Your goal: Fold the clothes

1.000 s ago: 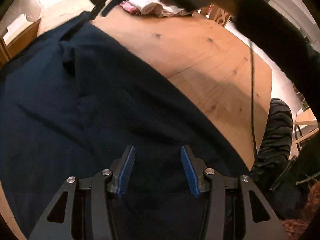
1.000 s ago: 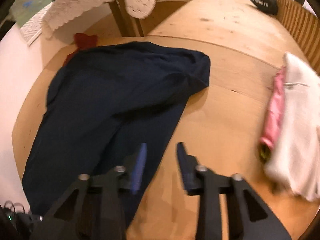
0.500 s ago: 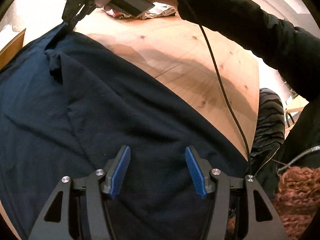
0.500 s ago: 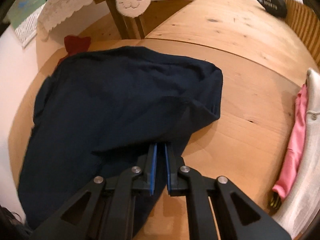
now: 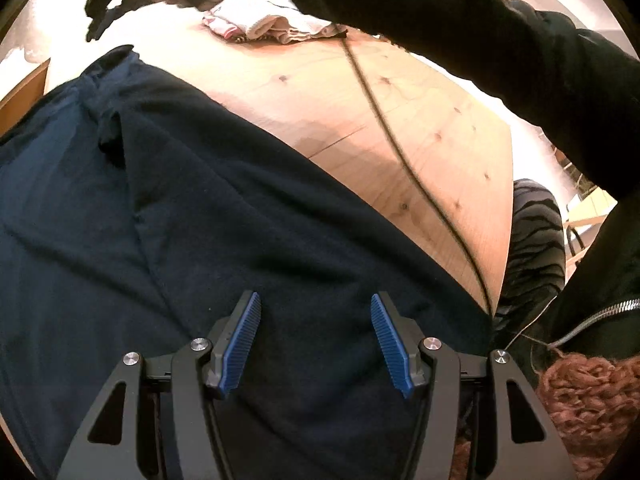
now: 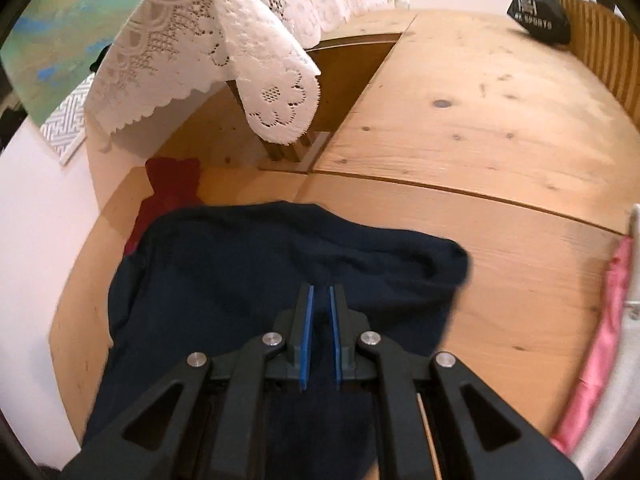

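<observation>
Left wrist view: left gripper [image 5: 316, 340] has its blue pads spread wide with nothing between them, hovering over the navy garment [image 5: 180, 240]; garment lies spread on the wooden table [image 5: 360, 120], covering its left and lower part, with a crease running up from near the left pad; a black sleeve [image 5: 500, 32] reaches across the top, its hand on the right gripper [image 5: 108, 4] at the far top left, blurred there; a cable [image 5: 400, 152] hangs over the bare wood; a pale folded pile [image 5: 264, 24] sits at the far edge.

Right wrist view: right gripper [image 6: 320, 332] has its pads pinched almost together on a fold of the navy garment [image 6: 240, 272]; the cloth is bunched toward it, with the edge rolled at right; a red cloth [image 6: 168, 188] pokes out beyond the garment; a lace cloth [image 6: 240, 40] hangs above; a black bag [image 6: 538, 12] sits at the far table edge; a pink garment [image 6: 604, 320] lies at right, well apart from the navy one.
</observation>
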{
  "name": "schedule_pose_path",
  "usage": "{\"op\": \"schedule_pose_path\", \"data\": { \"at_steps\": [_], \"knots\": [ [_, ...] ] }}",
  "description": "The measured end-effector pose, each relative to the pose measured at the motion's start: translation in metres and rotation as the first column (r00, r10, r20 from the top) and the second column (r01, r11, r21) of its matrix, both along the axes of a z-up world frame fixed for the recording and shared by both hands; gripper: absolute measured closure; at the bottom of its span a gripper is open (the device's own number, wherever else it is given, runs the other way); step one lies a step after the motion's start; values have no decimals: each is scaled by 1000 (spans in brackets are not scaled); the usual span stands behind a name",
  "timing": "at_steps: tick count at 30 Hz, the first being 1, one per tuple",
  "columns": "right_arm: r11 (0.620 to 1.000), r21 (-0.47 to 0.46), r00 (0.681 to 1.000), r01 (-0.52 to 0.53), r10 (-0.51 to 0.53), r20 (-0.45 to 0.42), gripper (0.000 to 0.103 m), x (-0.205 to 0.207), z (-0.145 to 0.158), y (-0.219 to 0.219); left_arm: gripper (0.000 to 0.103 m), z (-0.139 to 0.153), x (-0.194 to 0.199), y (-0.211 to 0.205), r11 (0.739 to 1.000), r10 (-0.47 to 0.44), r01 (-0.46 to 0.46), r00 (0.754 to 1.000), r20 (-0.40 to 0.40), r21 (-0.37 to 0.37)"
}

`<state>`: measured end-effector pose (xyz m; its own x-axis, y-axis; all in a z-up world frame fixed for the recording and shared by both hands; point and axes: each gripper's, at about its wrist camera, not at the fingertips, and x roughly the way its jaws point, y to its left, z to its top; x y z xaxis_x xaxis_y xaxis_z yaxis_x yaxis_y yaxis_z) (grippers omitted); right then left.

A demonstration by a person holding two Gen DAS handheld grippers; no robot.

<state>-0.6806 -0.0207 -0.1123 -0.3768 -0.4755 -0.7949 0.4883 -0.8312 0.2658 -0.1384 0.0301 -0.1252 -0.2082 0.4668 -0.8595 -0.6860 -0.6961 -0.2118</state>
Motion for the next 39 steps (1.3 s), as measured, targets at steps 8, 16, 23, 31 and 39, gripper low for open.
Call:
{"op": "schedule_pose_path", "data": {
  "at_steps": [8,16,23,31,39],
  "knots": [
    [966,258,1000,11,-17,22,99,1,-56,7,48,-1,2,0,1000,9,-9,1000,-6,6],
    [972,231,998,-50,59,-32,95,22,-44,-8,46,0,9,-6,999,41,-41,999,-6,9],
    [889,458,985,23,58,-161,89,14,-71,-15,40,2,15,-13,997,80,-80,997,-5,10],
    [963,266,995,39,-15,-94,74,23,-58,14,40,22,21,-43,978,207,-206,978,-38,40],
    [950,223,975,-220,215,47,74,125,-92,10,41,3,15,-39,975,208,-210,978,-26,-74]
  ]
}}
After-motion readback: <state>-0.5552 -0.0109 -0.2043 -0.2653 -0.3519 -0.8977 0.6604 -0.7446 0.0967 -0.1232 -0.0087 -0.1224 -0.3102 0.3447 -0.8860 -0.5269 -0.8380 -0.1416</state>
